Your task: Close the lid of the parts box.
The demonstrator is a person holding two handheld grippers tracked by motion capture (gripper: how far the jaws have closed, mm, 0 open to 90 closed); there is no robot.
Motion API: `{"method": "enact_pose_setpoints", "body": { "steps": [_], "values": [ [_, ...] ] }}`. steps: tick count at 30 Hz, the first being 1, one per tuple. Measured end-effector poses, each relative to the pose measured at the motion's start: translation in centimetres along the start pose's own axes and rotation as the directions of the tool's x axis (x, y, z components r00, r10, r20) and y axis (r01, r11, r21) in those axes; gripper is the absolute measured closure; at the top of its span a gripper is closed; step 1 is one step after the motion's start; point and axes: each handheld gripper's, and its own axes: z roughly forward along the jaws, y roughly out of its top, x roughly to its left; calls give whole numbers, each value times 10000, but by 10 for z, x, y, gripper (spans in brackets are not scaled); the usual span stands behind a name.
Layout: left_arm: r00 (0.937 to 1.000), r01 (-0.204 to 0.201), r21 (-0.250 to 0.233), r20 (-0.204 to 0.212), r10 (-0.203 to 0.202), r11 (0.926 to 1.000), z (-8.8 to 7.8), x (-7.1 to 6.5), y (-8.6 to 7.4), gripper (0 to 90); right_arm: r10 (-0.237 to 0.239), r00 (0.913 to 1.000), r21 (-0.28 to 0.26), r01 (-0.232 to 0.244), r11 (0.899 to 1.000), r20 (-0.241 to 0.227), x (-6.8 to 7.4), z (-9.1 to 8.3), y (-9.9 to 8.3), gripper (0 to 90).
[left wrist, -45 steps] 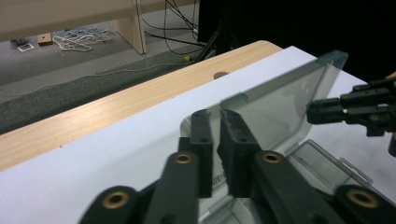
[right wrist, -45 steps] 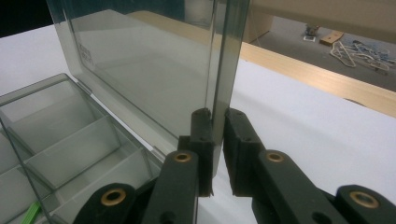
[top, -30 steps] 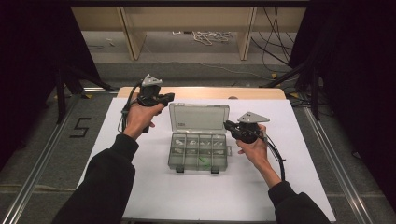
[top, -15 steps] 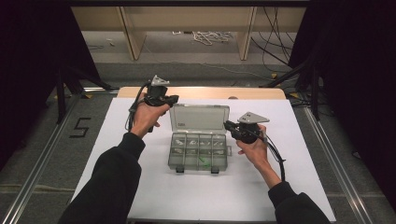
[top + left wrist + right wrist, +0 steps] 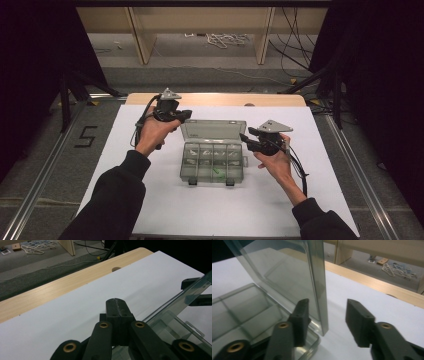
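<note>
**Gently release the raised lid**

Centre frame on the white table (image 5: 150,210), the clear organizer box (image 5: 212,162) sits with its lid (image 5: 214,131) upright. Right gripper (image 5: 325,322), jaws just spreading, straddles the lid edge without pinching; withdraw sideways. Left gripper (image 5: 116,305), pressed together and empty, stays behind the lid.

The small parts in the compartment box (image 5: 212,159) are too small to identify.

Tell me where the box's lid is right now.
High view: the lid stands open at the box's far edge, mid-table. Its right edge sits between the right gripper's parted jaws.
</note>
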Motion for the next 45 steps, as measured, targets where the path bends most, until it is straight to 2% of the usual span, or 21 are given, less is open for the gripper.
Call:
{"method": "enact_pose_setpoints", "body": {
  "steps": [2, 3, 5, 6, 8, 9, 11, 14, 15, 20, 22, 30, 33, 37, 39, 44, 45],
  "values": [
    [9998, 186, 34, 59, -187, 9998, -2, -5, -4, 899, 94, 9998, -63, -95, 9999, -175, 5, -7, 2, 473],
    [9997, 124, 70, 216, -125, 9999, -3, -6, -5, 899, 248, 9991, -67, -251, 9997, -343, 8, -9, 2, 444],
    [9998, 27, 77, 202, -28, 10000, -4, -8, -7, 899, 90, 9997, 50, -89, 9999, -219, 14, -17, 5, 384],
    [9994, -86, 91, 340, 83, 9999, -6, -12, -10, 899, 64, 9998, -102, -65, 9999, -171, 17, -19, 5, 362],
    [9991, -111, 80, 410, 107, 9999, -7, -13, -11, 899, 94, 9998, -10, -95, 10000, -190, 21, -25, 7, 346],
    [9988, -152, 53, 459, 150, 9999, -9, -18, -16, 899, -10, 9998, -170, 6, 9999, -203, 29, -32, 8, 312],
    [9987, -208, 27, 477, 207, 9998, -10, -19, -18, 899, -78, 9996, -156, 74, 9999, -261, 33, -38, 8, 300],
    [9981, -136, -110, 592, 142, 9998, -14, -21, -25, 899, -74, 9991, -308, 62, 9995, -413, 38, -44, 8, 301],
    [9971, 163, -299, 753, -140, 9994, -15, -22, -31, 899, -180, 9986, -213, 169, 9996, -497, 41, -51, 8, 306],
    [9960, -11, -256, 895, 34, 9997, -20, -26, -44, 899, -270, 9976, -335, 249, 9991, -641, 48, -61, 8, 299],
    [9956, 22, -362, 935, 12, 9993, -21, -29, -49, 899, -167, 9959, -321, 139, 9994, -893, 52, -65, 8, 290],
    [9936, -56, -420, 1127, 103, 9991, -25, -38, -65, 899, -324, 9937, -248, 299, 9992, -1071, 63, -79, 7, 223],
    [9936, -105, -528, 1115, 163, 9985, -25, -41, -71, 899, -444, 9936, -437, 400, 9982, -1039, 63, -83, 8, 205],
    [9925, -211, -454, 1195, 264, 9987, -26, -44, -80, 899, -358, 9935, -535, 301, 9981, -1078, 61, -83, 6, 190],
    [9925, -200, -455, 1197, 253, 9988, -26, -44, -82, 899, -274, 9929, -594, 206, 9980, -1161, 59, -82, 5, 204],
    [9924, -242, -319, 1200, 279, 9992, -27, -44, -91, 899, -144, 9924, -356, 101, 9993, -1224, 55, -80, 1, 267],
    [9934, -241, -263, 1118, 269, 9994, -28, -45, -93, 899, 76, 9898, -164, -100, 9998, -1420, 53, -77, -3, 333]
  ]
}}
